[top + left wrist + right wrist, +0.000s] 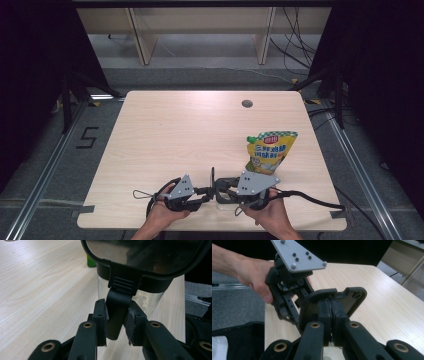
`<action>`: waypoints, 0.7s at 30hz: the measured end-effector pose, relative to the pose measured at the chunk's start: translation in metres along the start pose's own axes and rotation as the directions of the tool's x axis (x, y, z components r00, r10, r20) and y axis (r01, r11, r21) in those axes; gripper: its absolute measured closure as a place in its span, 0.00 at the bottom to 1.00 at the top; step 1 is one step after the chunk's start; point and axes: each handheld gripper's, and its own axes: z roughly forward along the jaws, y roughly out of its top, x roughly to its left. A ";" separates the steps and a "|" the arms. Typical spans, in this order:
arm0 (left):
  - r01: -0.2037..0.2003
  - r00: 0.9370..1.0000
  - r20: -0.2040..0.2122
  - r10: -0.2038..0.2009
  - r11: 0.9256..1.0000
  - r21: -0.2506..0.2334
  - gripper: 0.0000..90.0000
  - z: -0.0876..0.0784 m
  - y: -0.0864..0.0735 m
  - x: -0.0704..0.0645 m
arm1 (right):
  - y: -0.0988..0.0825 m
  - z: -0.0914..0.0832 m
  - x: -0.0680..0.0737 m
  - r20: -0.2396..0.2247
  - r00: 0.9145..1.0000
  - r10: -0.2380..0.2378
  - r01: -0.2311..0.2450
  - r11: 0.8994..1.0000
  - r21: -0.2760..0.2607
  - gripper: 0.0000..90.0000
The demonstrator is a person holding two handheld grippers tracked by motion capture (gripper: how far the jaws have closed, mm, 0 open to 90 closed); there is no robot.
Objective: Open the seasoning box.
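**Lidded container gripped from both sides**

At the near edge of the table [200,125], a clear container [150,300] with a black lid [150,255] stands between the two grippers. The left gripper [117,325] is clamped on the lid's black latch tab [120,302]. The right gripper [330,312] has its jaws pressed together on the rim of the raised lid. A yellow sauce pouch [270,150] lies just beyond the right gripper.

Even overhead light falls on the pale wooden worktop [190,130], and the surroundings drop off into deep dark. Up close, the black jaws blur, and the smoky translucent lid [147,255] catches soft glare.
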 end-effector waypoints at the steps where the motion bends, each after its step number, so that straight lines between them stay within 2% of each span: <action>1: 0.002 1.000 -0.003 -0.002 1.000 0.001 0.80 0.000 0.000 0.000 | 0.001 0.001 0.000 0.004 1.000 -0.009 0.009 1.000 -0.002 0.99; 3: 0.005 1.000 -0.003 -0.005 1.000 0.004 0.80 0.000 0.000 0.000 | 0.002 0.002 0.001 -0.006 1.000 0.005 -0.005 1.000 0.005 0.99; 4: -0.017 1.000 -0.007 0.017 1.000 -0.005 0.80 0.001 0.001 0.000 | 0.003 0.006 0.001 -0.004 1.000 -0.013 0.013 1.000 0.001 0.99; 5: 0.002 1.000 -0.013 -0.002 1.000 -0.006 0.80 0.001 0.000 -0.001 | 0.004 0.007 0.002 -0.005 1.000 -0.012 0.012 1.000 0.003 0.99; 9: 0.012 1.000 -0.021 -0.012 1.000 -0.002 0.80 0.001 0.001 -0.003 | 0.004 0.012 0.001 -0.020 1.000 -0.001 0.001 1.000 -0.007 0.99; 11: -0.005 1.000 -0.018 0.005 1.000 0.001 0.80 0.001 0.001 -0.002 | 0.004 0.014 0.000 -0.026 1.000 0.002 -0.002 1.000 -0.009 0.99; 13: 0.014 0.999 -0.040 -0.014 1.000 0.003 0.80 0.002 0.001 -0.004 | 0.004 0.015 0.000 -0.030 1.000 0.008 -0.008 1.000 -0.014 0.99; 15: -0.012 0.999 -0.042 0.013 1.000 0.014 0.80 0.002 0.003 -0.004 | 0.003 0.017 0.000 -0.037 0.999 0.007 -0.008 1.000 -0.020 0.99; 17: 0.017 0.999 -0.043 -0.017 1.000 0.004 0.80 0.003 0.002 -0.005 | 0.003 0.018 0.000 -0.041 0.999 0.014 -0.015 1.000 -0.017 0.99; 18: 0.022 0.999 -0.046 -0.022 1.000 0.004 0.80 0.004 0.002 -0.005 | 0.002 0.019 0.000 -0.041 0.999 0.014 -0.015 1.000 -0.020 0.99; 20: 0.008 0.998 -0.056 -0.007 1.000 0.021 0.80 0.003 0.002 -0.004 | 0.002 0.020 -0.001 -0.045 0.999 0.019 -0.020 1.000 -0.021 0.98; 21: 0.027 0.998 -0.058 -0.026 1.000 0.011 0.80 0.004 0.002 -0.005 | 0.002 0.022 -0.001 -0.044 0.999 0.021 -0.022 0.999 -0.029 0.98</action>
